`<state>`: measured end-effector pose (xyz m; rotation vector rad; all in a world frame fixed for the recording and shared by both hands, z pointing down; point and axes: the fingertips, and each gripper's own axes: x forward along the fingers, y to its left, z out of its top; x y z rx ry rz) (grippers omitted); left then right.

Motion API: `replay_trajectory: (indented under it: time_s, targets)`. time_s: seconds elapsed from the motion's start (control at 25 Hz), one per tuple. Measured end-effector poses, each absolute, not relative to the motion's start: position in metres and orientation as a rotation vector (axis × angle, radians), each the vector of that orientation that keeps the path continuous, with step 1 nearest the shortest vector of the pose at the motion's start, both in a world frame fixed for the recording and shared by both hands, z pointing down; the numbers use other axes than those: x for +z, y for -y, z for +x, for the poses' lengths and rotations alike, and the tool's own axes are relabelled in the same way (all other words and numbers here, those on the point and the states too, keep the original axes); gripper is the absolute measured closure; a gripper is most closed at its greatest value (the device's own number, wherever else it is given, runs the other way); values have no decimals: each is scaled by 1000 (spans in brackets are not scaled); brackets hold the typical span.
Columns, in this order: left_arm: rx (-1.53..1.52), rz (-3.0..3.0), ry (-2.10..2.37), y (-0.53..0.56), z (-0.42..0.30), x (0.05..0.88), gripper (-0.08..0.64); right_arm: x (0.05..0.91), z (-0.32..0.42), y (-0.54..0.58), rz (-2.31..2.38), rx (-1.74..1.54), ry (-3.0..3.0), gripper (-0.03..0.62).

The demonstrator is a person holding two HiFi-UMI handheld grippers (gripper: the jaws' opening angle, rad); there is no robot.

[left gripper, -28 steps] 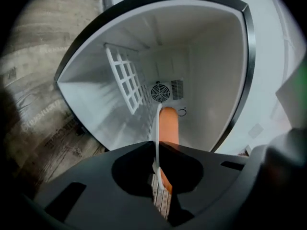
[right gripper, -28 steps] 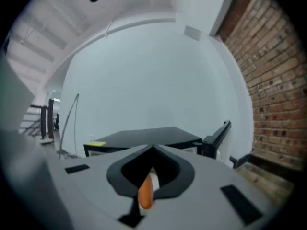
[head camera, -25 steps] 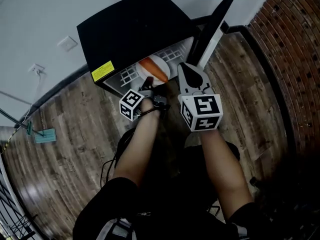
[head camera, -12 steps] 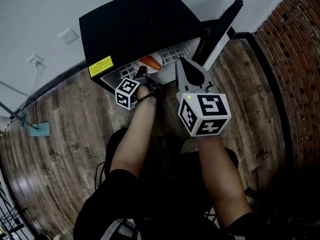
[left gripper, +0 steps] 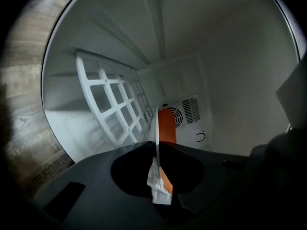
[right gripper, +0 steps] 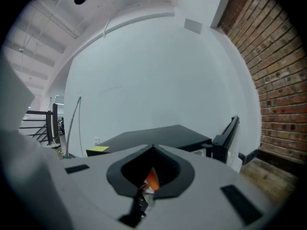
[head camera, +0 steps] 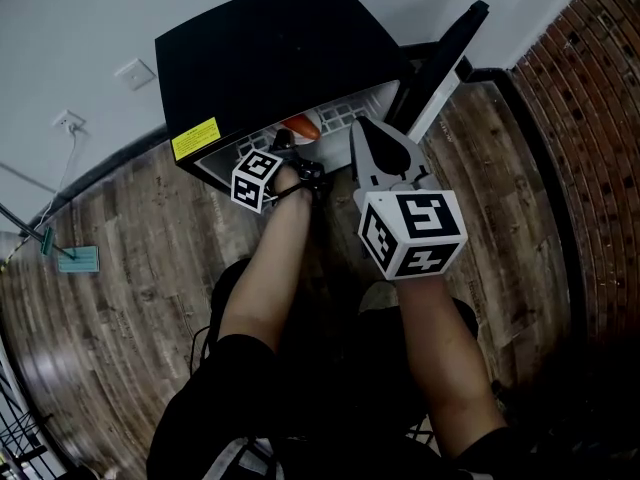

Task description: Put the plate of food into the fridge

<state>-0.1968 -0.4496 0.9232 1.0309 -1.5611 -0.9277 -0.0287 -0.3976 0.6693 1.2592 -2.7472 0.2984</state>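
The right gripper [head camera: 363,128] hovers nearest, fingers together and empty. Ahead, the left gripper's [head camera: 287,148] fingers, just easing apart, pinch the plate [head camera: 309,127] with orange food [left gripper: 166,126], inside the open black fridge [head camera: 270,48] by its white rack [left gripper: 115,104].

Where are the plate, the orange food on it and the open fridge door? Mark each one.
plate [left gripper: 156,133]: left gripper view, on its thin white rim, seen edge-on.
orange food [left gripper: 166,126]: left gripper view, on its middle.
fridge door [head camera: 447,46]: head view, on its dark outer edge.
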Motion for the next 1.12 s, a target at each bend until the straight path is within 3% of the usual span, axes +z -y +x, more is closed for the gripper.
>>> replay_trajectory:
  time_s: [0.24,0.56,0.64,0.72,0.76,0.8,1.12]
  targets:
    - [-624,1132,1750,452,-196,919,518,668,-28,397,1260,287,2749,578]
    - [-123,1268,2075,441,-213,916,364,659,-39,392,1215,256,2788,580]
    - [-62,1299,2127,433,-218,908,364,658,-40,393,1211,258,2794,580]
    - [-15,1333,2150,425,-218,902,387,658,-40,394,1210,261,2796,579]
    - [13,1354,2154,420,-216,900,503,658,-41,395,1210,267,2796,580]
    - [40,1387,2152,415,-213,897,563,659,-42,396,1210,276,2798,580]
    - [127,1902,1862,383,-145,832,563,657,-60,399,1168,296,2830,579]
